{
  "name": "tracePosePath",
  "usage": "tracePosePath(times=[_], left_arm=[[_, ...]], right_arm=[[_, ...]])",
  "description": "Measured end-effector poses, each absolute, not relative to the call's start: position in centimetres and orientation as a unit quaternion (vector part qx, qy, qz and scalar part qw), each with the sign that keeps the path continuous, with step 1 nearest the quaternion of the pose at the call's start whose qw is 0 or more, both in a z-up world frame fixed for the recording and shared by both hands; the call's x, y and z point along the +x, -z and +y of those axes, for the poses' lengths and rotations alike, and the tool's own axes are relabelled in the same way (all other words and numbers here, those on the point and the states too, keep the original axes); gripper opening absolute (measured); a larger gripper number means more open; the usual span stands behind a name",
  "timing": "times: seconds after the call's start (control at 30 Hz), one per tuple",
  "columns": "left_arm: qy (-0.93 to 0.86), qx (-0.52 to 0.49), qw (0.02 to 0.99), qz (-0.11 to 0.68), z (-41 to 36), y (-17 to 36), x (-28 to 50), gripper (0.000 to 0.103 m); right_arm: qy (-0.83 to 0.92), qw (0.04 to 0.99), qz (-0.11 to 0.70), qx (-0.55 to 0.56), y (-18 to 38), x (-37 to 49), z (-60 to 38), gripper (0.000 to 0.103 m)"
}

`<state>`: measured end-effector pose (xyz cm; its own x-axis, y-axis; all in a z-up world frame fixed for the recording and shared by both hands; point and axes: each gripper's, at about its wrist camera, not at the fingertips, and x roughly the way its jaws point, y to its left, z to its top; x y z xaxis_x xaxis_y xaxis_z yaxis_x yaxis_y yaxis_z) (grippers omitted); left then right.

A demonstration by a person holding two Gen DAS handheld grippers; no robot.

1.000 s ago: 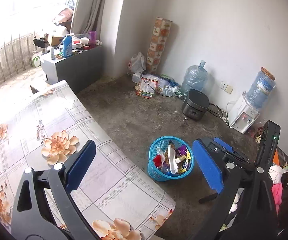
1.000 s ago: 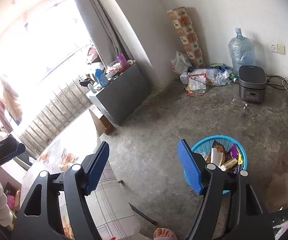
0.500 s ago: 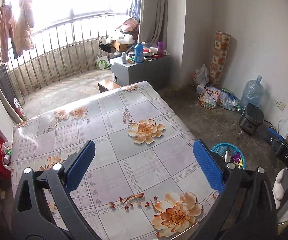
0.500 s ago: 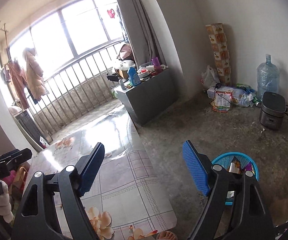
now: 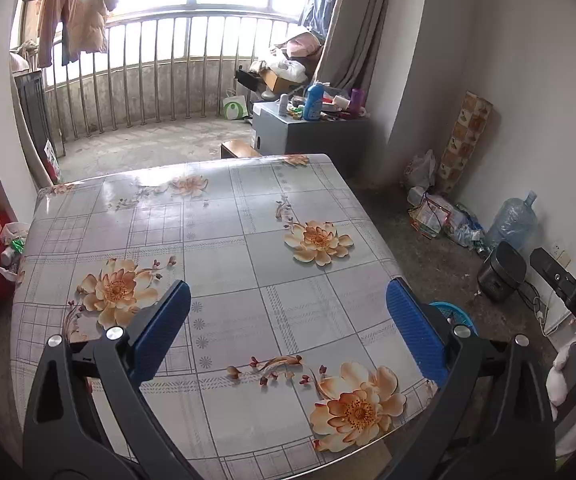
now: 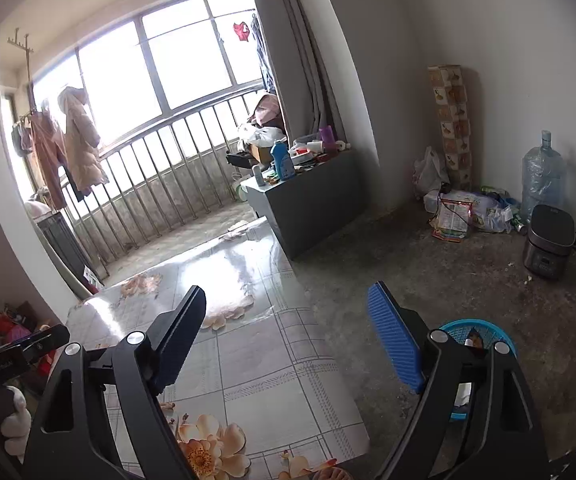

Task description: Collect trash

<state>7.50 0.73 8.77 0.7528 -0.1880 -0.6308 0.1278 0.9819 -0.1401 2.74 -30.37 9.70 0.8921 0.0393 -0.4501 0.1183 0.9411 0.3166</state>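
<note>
- The left gripper [image 5: 288, 320] hangs above the near part of a table [image 5: 223, 240] covered in a grey checked cloth with orange flowers; its 2 blue-padded jaws stand wide apart with nothing between them.
- The right gripper [image 6: 288, 328] hangs over the table's [image 6: 255, 364] near right edge, jaws also spread wide and holding nothing.
- A blue basket [image 6: 484, 334] sits on the concrete floor just right of the table, mostly hidden behind the right gripper's right finger; some trash shows inside it, too hidden to name. In the left wrist view only a sliver of the basket [image 5: 454, 312] shows past the table's right edge.
- A dark rice cooker [image 6: 550, 242] stands on the floor far right, near a large water bottle [image 6: 542, 174] against the wall.
- Bags and packets [image 6: 464, 210] lie along the far wall beside a tall patterned box [image 6: 450, 120].
- A grey cabinet [image 6: 308, 196] with bottles on top stands beyond the table, near the balcony railing [image 5: 147, 72].
</note>
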Motion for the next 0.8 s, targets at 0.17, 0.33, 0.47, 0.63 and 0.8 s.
tracePosePath(times=[0.17,0.33,0.47,0.63,0.8], left_arm=[[0.082,-0.052,0.937,0.336,1.2,-8.9,7.0,0.094],[0.080,-0.053,0.939,0.331,1.5,-9.0,6.7,0.094],[0.077,-0.055,0.939,0.331,1.7,-8.9,6.6,0.094],[0.076,-0.056,0.939,0.332,1.8,-8.8,6.8,0.094],[0.076,-0.056,0.939,0.332,1.8,-8.8,6.8,0.094]], right_arm=[[0.019,0.960,0.224,0.164,-10.3,2.5,-30.1,0.083],[0.016,0.962,0.220,0.160,-10.5,2.2,-29.6,0.083],[0.015,0.963,0.219,0.158,-10.6,2.3,-29.5,0.083],[0.013,0.963,0.219,0.158,-10.6,2.4,-29.7,0.083],[0.013,0.963,0.220,0.158,-10.5,2.4,-29.5,0.084]])
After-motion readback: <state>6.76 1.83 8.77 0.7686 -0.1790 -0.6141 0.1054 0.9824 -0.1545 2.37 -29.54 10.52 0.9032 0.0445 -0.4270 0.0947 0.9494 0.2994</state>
